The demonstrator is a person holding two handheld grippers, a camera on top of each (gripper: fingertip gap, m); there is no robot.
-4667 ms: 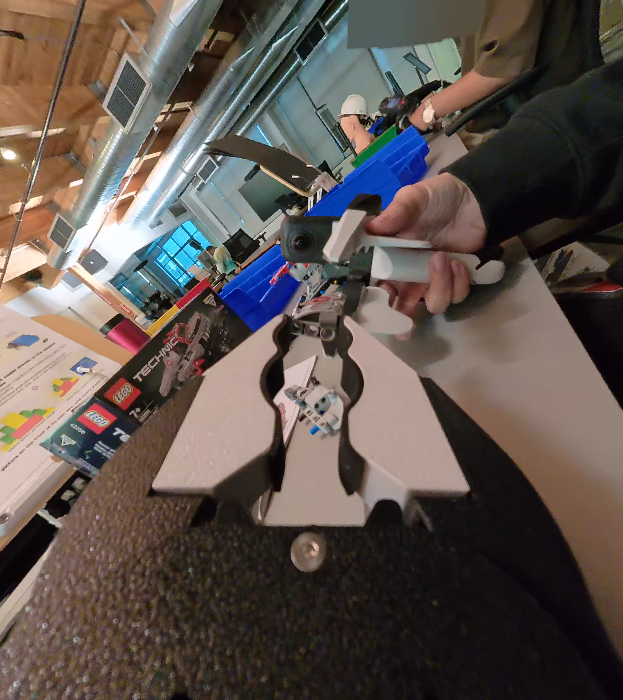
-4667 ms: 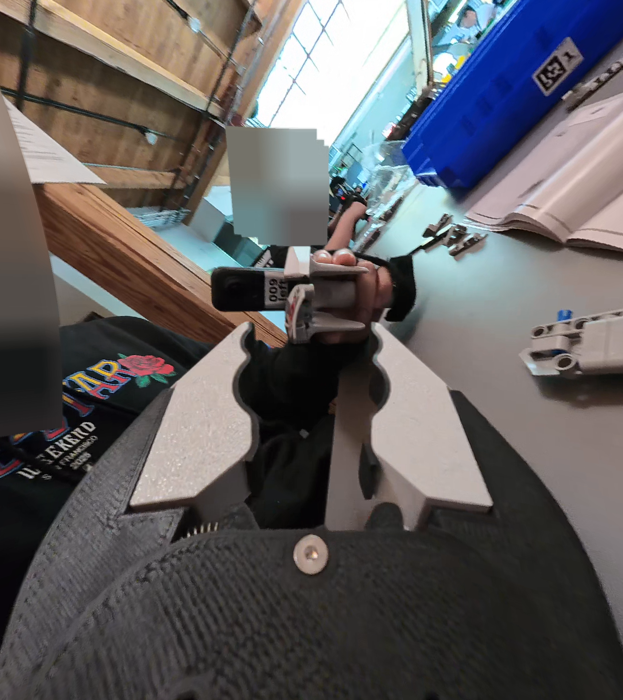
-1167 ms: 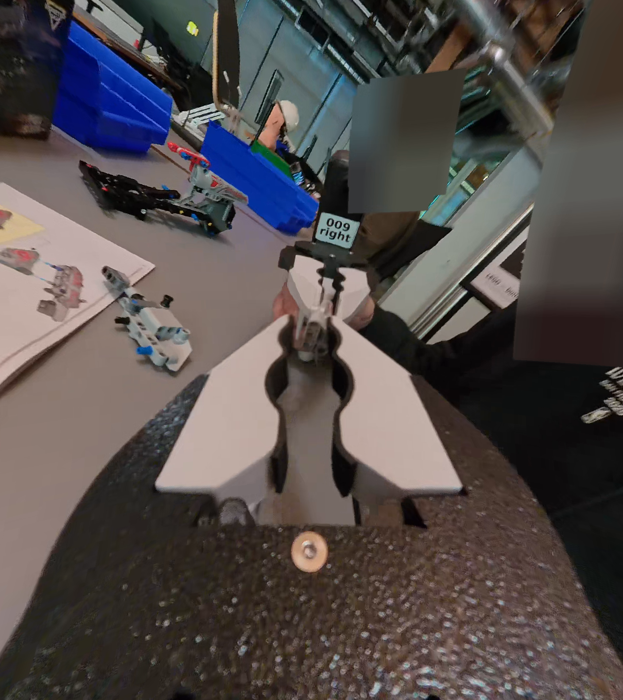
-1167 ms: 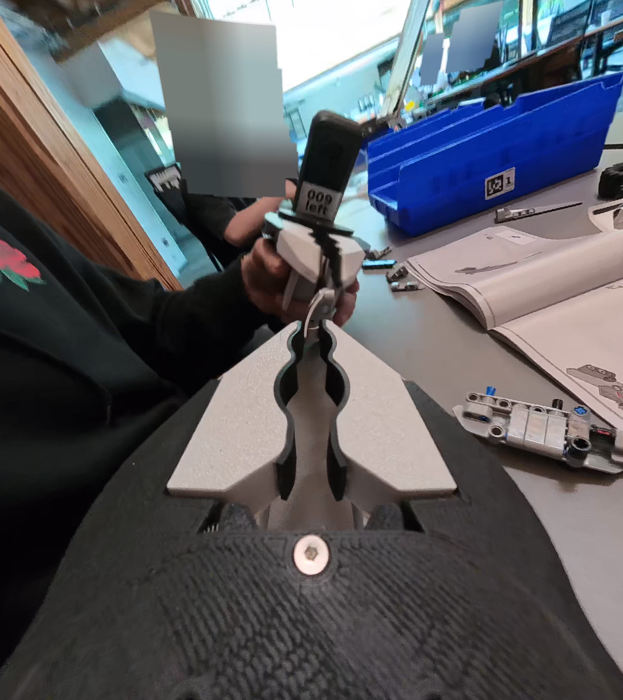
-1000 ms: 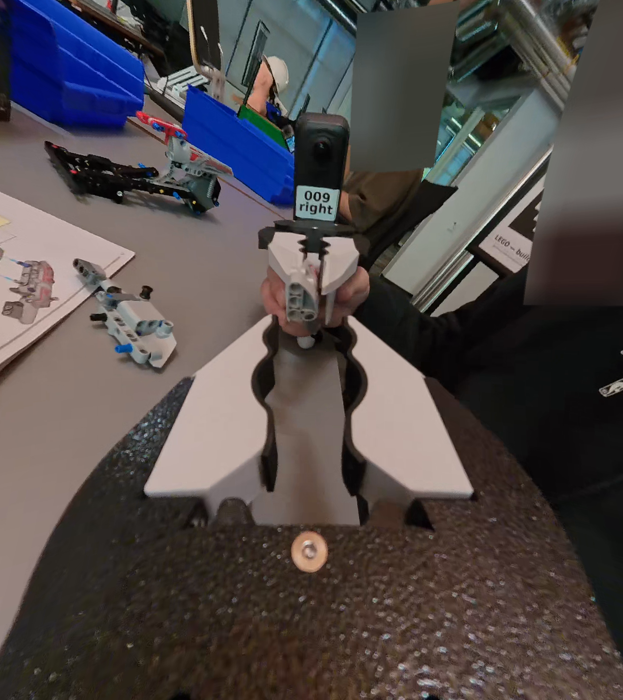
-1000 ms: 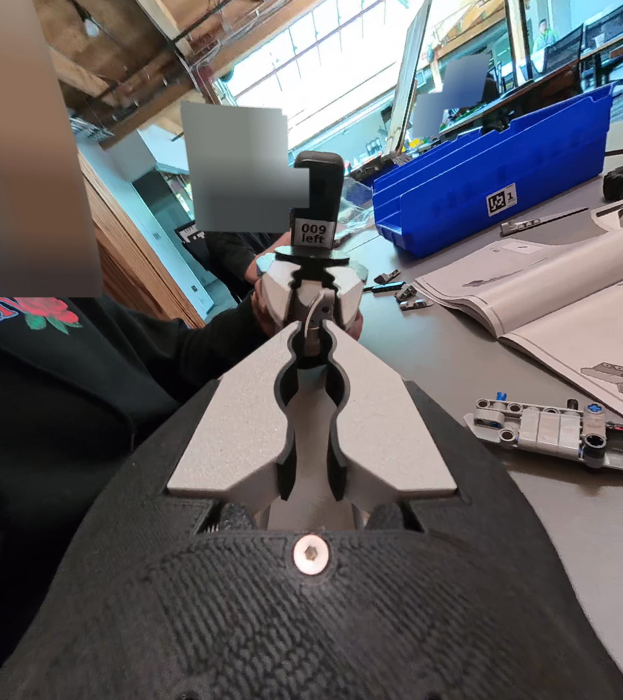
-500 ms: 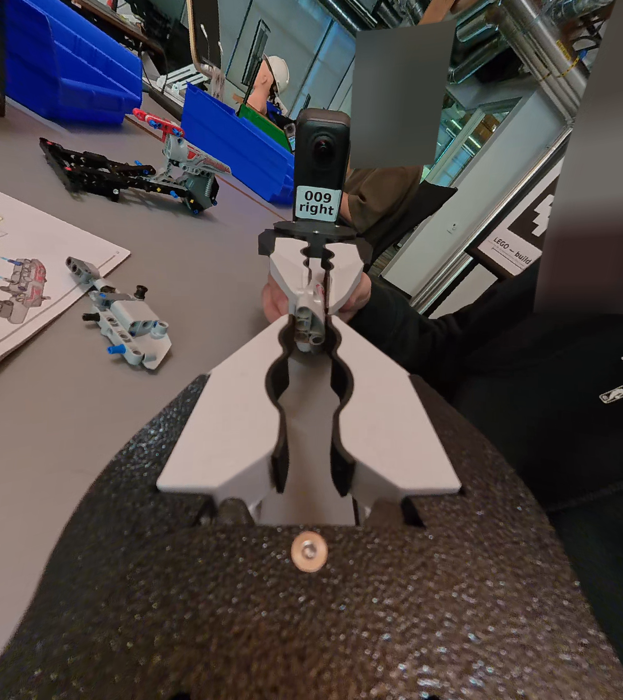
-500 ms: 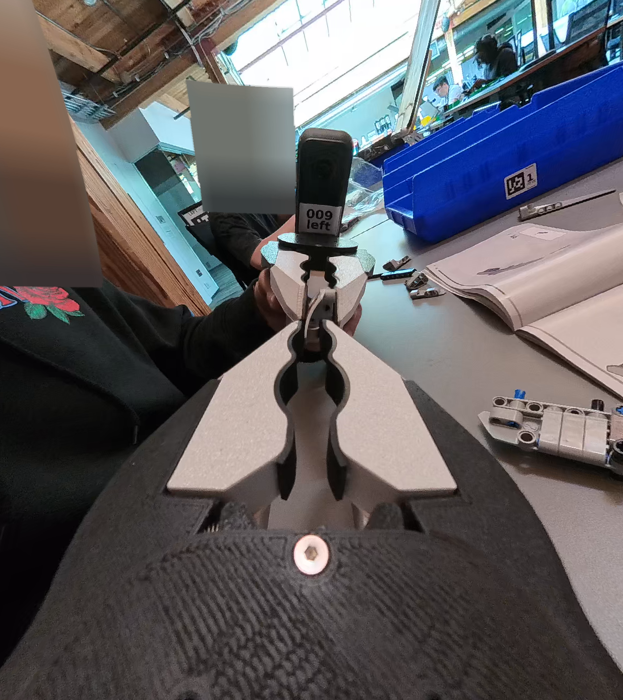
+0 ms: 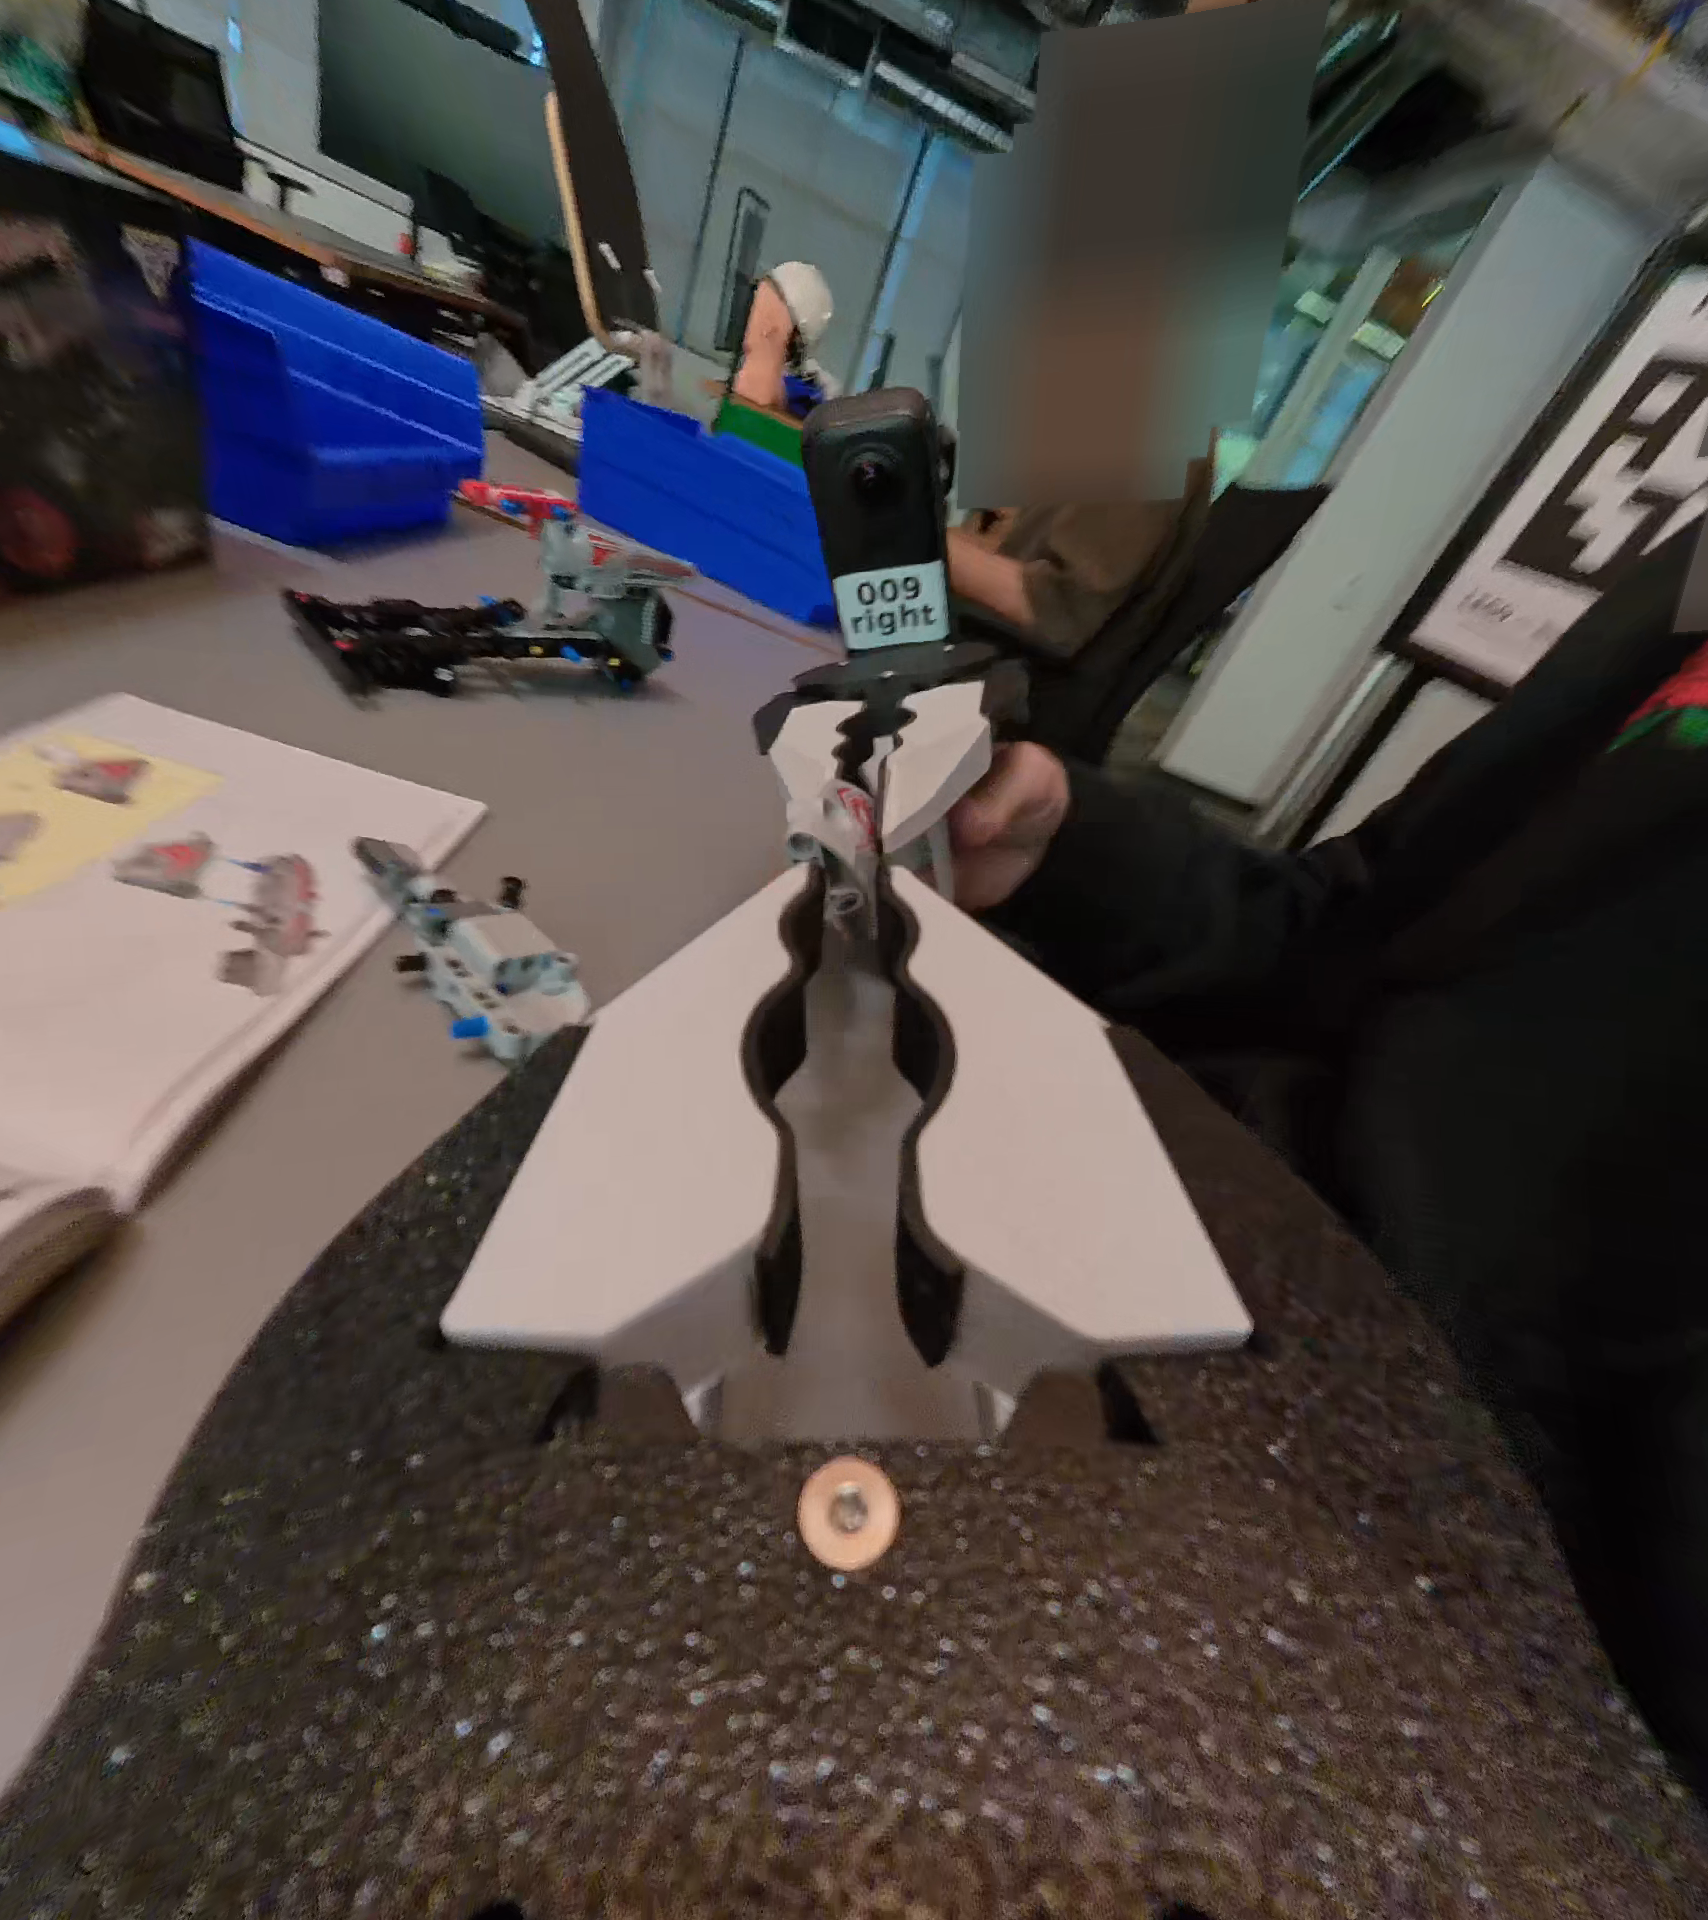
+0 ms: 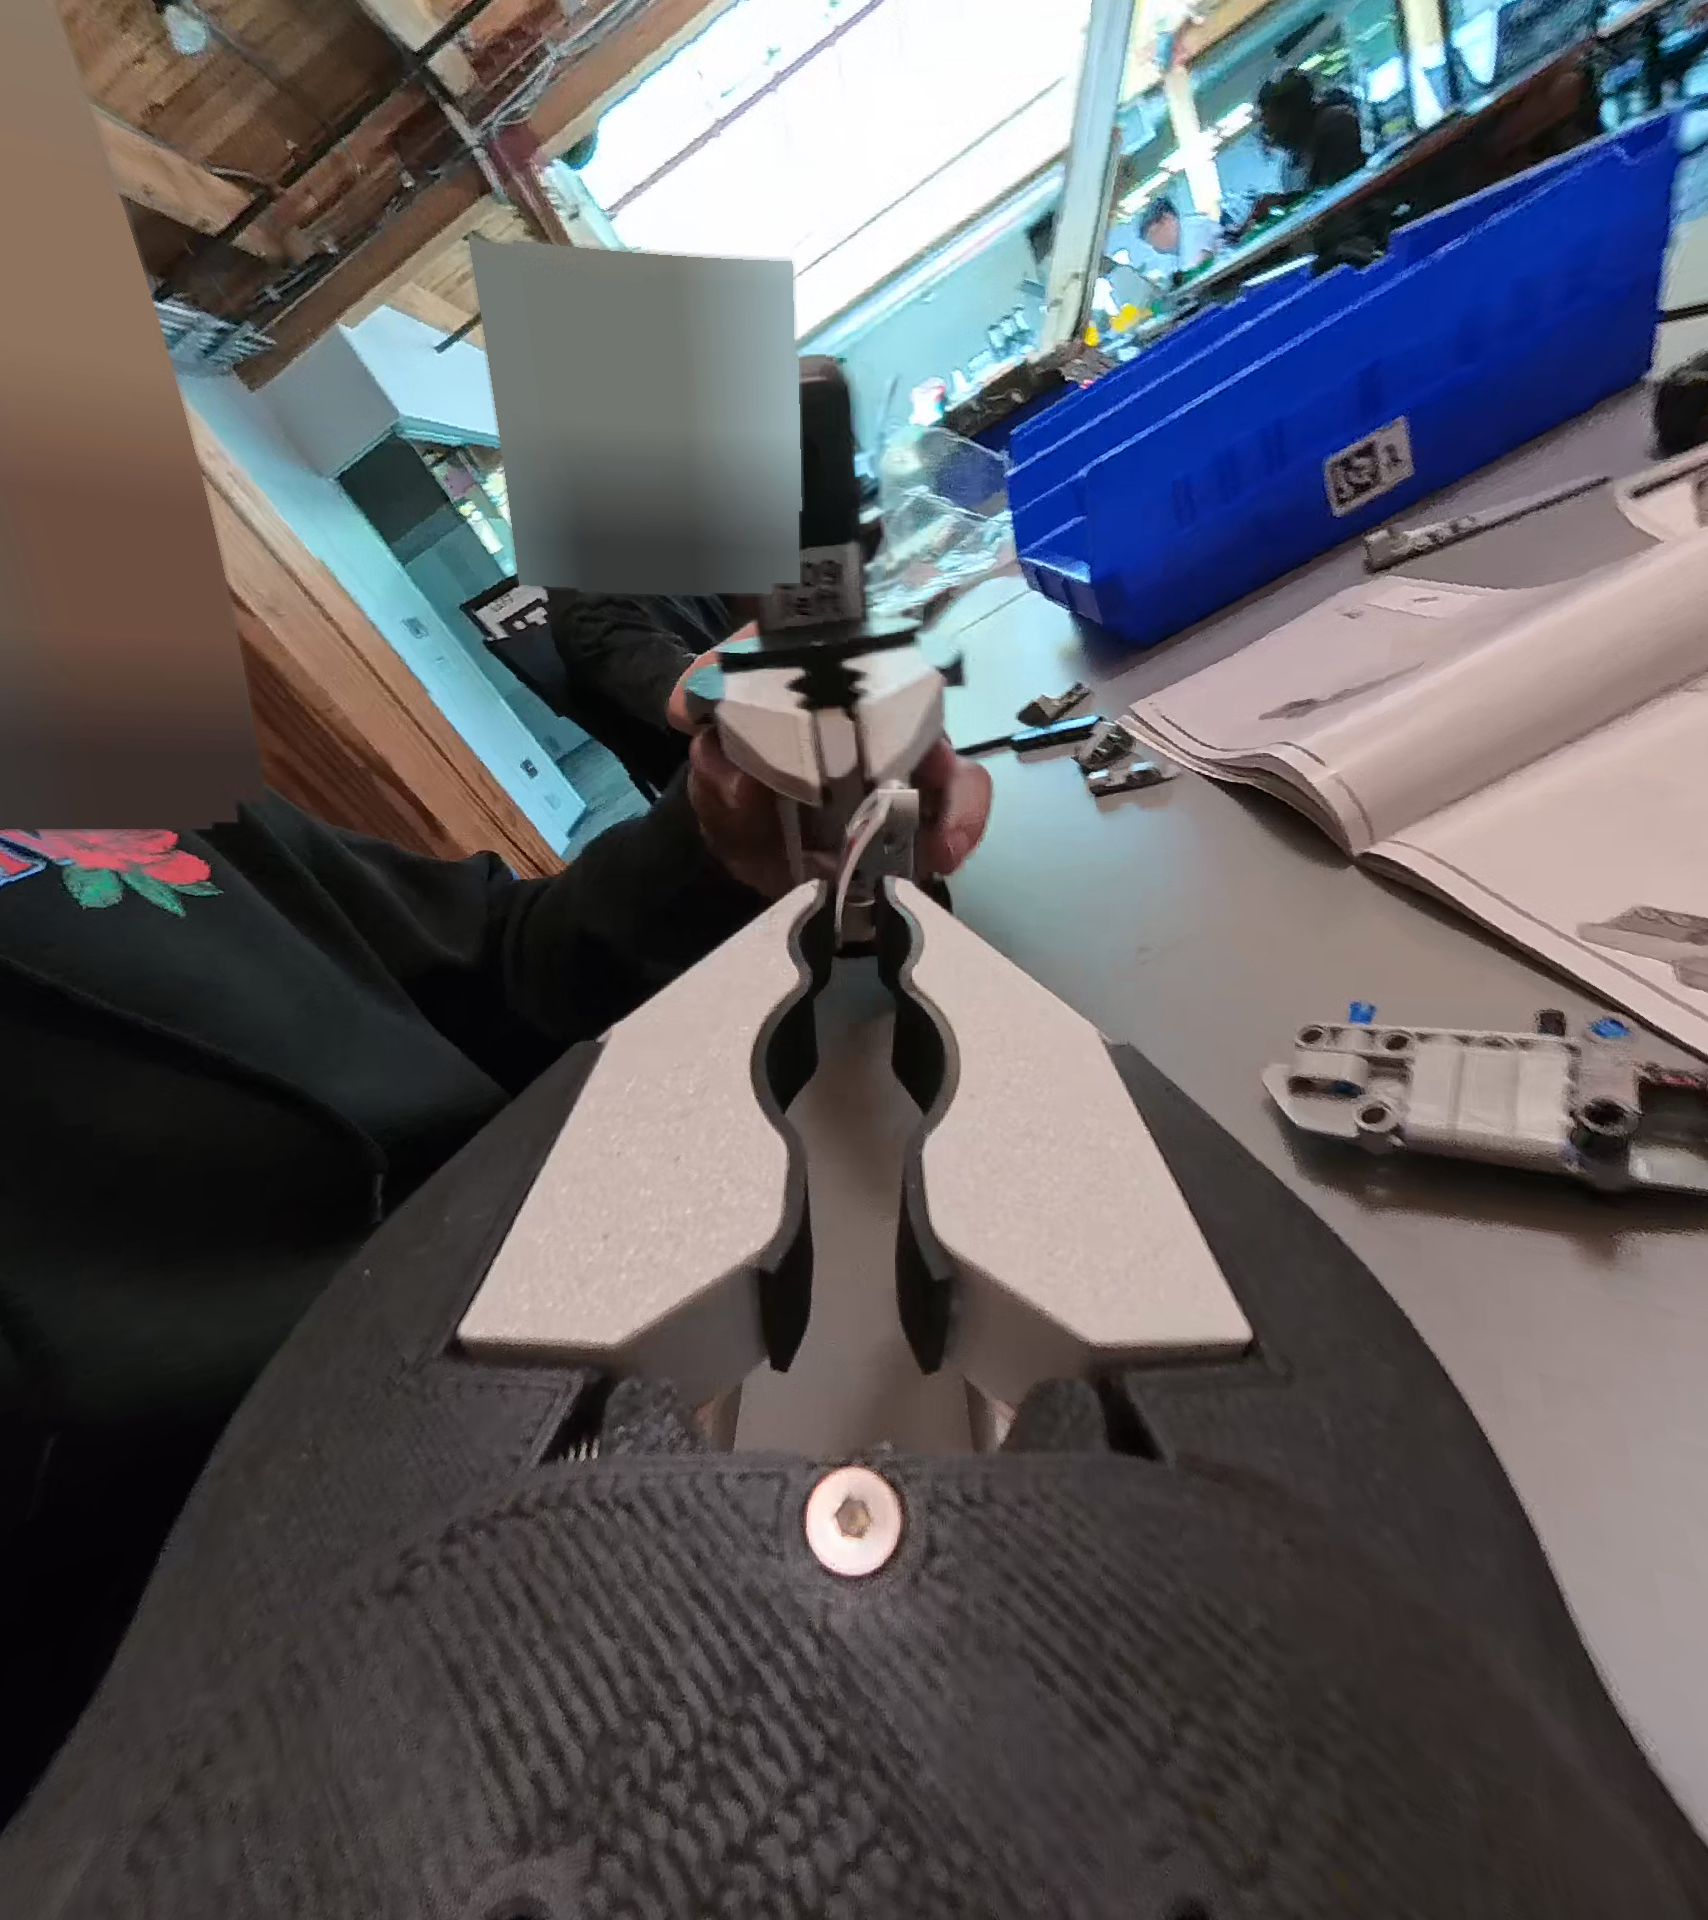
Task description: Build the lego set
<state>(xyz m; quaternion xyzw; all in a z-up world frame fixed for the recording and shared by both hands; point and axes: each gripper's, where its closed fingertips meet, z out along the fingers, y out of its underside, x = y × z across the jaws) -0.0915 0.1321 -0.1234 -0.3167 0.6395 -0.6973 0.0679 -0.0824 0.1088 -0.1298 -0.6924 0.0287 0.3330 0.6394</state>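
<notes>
Both grippers meet tip to tip above the worktop (image 9: 621, 748) edge, the left gripper (image 9: 845, 902) and right gripper (image 10: 855, 902) each clenched on one small grey lego piece (image 9: 834, 842). A grey lego assembly (image 10: 1515, 1101) lies beside the open instruction booklet (image 9: 102, 966). Only the left view shows the black chassis (image 9: 476, 639); blue bins (image 10: 1349, 416) stand behind, contents hidden

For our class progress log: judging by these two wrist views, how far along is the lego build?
Done: a black chassis section and a grey subassembly lie built on the table. In hand: the left gripper and right gripper meet tip to tip on a small grey piece. Left: loose parts beside the open instruction booklet; sections remain unjoined.
</notes>
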